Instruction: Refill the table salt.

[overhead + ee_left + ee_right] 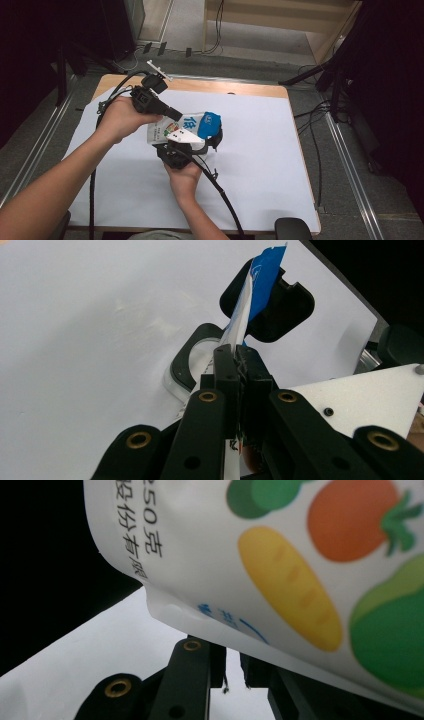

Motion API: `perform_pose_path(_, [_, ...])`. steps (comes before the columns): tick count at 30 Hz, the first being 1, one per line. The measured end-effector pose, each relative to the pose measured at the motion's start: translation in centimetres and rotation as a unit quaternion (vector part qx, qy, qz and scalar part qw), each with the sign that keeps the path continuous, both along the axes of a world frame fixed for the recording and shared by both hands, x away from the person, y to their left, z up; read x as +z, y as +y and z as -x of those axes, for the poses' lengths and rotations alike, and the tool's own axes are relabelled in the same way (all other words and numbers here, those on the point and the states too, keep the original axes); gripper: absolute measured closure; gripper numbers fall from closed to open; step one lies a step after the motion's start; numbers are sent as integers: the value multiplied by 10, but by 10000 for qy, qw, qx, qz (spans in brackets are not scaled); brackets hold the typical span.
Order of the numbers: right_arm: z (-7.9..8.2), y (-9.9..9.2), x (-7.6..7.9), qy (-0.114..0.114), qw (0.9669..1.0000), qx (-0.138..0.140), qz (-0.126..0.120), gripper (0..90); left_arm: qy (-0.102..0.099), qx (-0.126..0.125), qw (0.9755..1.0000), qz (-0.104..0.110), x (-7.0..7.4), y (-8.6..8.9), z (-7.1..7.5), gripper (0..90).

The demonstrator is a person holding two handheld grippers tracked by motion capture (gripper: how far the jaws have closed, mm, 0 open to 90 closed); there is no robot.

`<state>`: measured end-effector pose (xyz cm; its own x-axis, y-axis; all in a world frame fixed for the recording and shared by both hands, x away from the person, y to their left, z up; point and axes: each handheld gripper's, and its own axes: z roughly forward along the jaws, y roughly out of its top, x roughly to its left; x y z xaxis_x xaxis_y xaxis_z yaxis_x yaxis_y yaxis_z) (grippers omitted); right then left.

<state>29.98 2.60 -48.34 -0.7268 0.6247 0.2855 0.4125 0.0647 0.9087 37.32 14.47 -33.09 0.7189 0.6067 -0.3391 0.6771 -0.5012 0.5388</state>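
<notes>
bag [192,128] held above mid-surface [260,150] | my left gripper [236,357] clamped on its edge | right gripper [234,672] narrow, a slit apart, under bag | keep left pinch firm, support from below

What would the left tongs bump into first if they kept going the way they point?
They are already clamped on the edge of the pouch. Beyond it, the first thing in line looks like the black pad of the right tongs, though depth is hard to judge.
</notes>
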Motion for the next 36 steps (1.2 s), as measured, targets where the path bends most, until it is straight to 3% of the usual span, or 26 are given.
perform_pose_path(36, [-1,1,2,27,10000,37,-26,838,-27,-21,10000,-5,0,0,0,900])
